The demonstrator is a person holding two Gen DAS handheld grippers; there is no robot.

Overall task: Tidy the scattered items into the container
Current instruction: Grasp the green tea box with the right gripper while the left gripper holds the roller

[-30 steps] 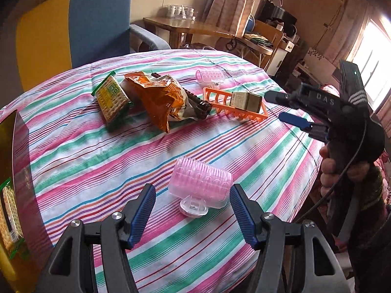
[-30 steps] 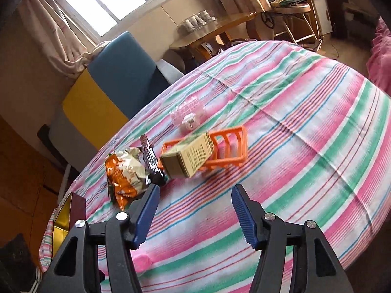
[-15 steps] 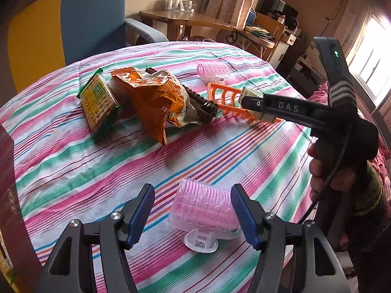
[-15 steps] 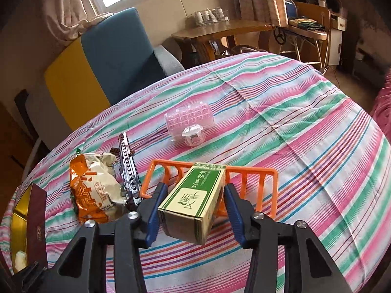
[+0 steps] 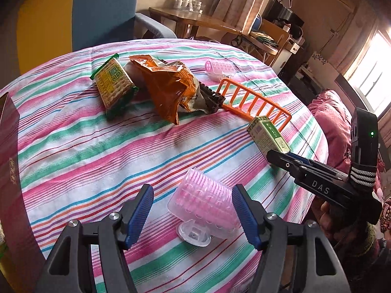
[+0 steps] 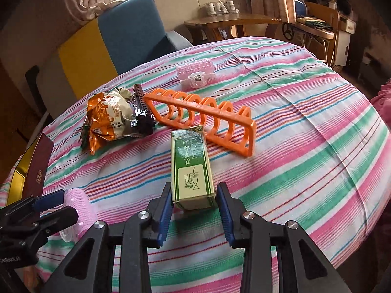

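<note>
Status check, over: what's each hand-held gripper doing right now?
Right hand-held gripper shut on green box, lifted clear of orange rack. Left hand-held gripper open, straddling pink roller. Nothing blocking either.

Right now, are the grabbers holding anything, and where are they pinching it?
The right gripper pinches the green box by the sides of its near end. The left gripper is open around the pink roller, not holding it.
</note>
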